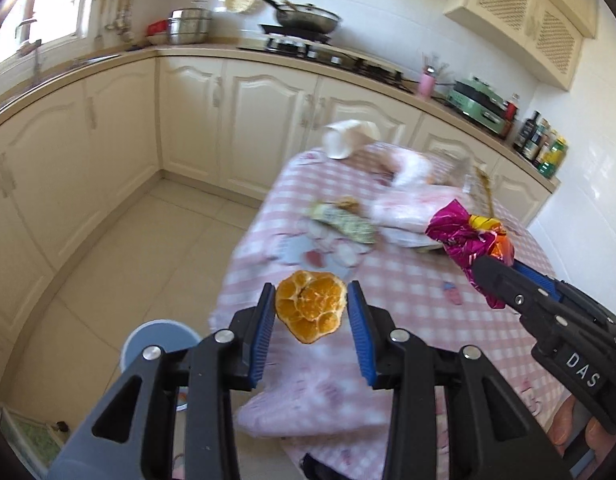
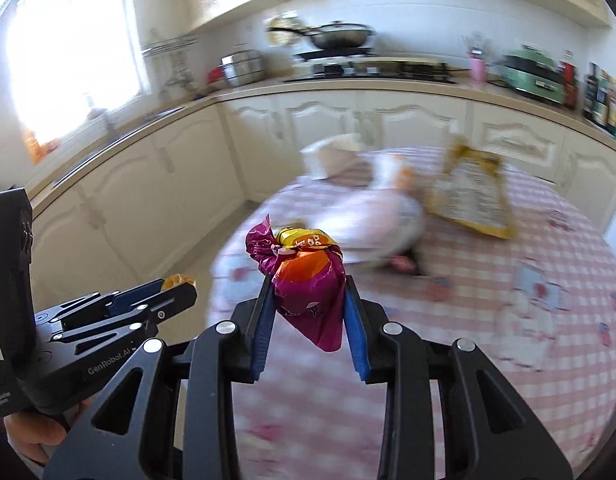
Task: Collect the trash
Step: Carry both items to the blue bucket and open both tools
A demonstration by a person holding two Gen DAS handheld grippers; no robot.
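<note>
My left gripper [image 1: 311, 305] is shut on an orange peel [image 1: 311, 307] and holds it above the left edge of the pink checked table [image 1: 412, 300]. My right gripper [image 2: 310, 305] is shut on a crumpled magenta and orange snack wrapper [image 2: 308, 276], held above the table [image 2: 488, 340]. The wrapper also shows in the left wrist view [image 1: 464, 236], and the right gripper [image 1: 484, 268] enters there from the right. The left gripper [image 2: 179, 286] shows at the left of the right wrist view. A tipped white paper cup [image 1: 348, 138], a green wrapper [image 1: 344, 222] and a yellow bag [image 2: 472, 196] lie on the table.
A blue bin [image 1: 159, 340] stands on the tiled floor left of the table, partly behind my left gripper. Cream cabinets and a counter [image 1: 227, 92] with a stove, wok and bottles run behind. Crumpled white paper [image 1: 408, 200] lies mid-table.
</note>
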